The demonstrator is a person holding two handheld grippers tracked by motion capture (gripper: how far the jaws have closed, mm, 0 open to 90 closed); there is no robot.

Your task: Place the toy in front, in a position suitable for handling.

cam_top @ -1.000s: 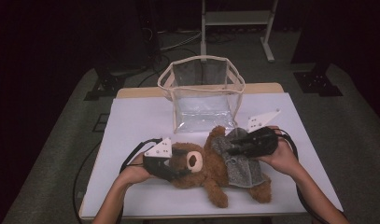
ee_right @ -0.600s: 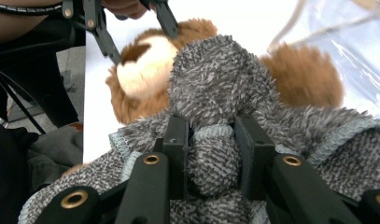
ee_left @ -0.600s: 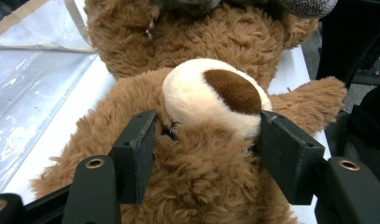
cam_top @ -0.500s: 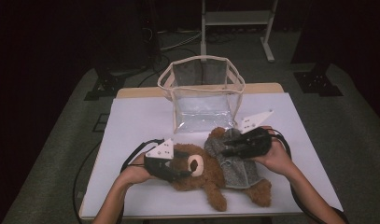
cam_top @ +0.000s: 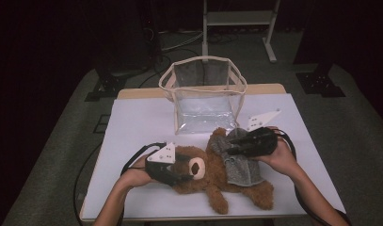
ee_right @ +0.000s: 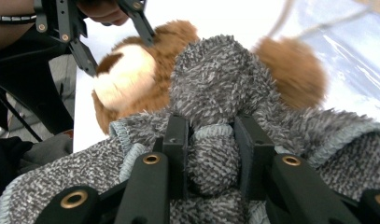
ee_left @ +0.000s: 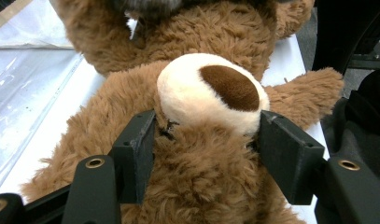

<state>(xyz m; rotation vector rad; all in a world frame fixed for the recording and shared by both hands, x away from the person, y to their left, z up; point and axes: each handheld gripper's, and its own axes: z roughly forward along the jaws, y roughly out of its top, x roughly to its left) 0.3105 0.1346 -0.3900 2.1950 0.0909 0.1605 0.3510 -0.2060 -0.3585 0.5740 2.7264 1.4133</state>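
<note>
A brown teddy bear [cam_top: 212, 176] lies on its back on the white counter [cam_top: 132, 127], between the two claws. The left claw [ee_left: 206, 140] is squeezing the bear's head, one jaw on each side of its pale snout [ee_left: 211, 91]. The right claw [ee_right: 210, 154] is pinched tight on a fold of the bear's grey knitted top [ee_right: 215, 88], up near the sleeve.

The bear looks soft, light and squishy, so it will bend and flop when lifted. The top looks stretchy and may slide on the fur. The head and the cloth edge seem good places to hold.

Just past the right claw stands a clear bag [cam_top: 203, 96] with a cream rim. It is close and could get bumped.
</note>
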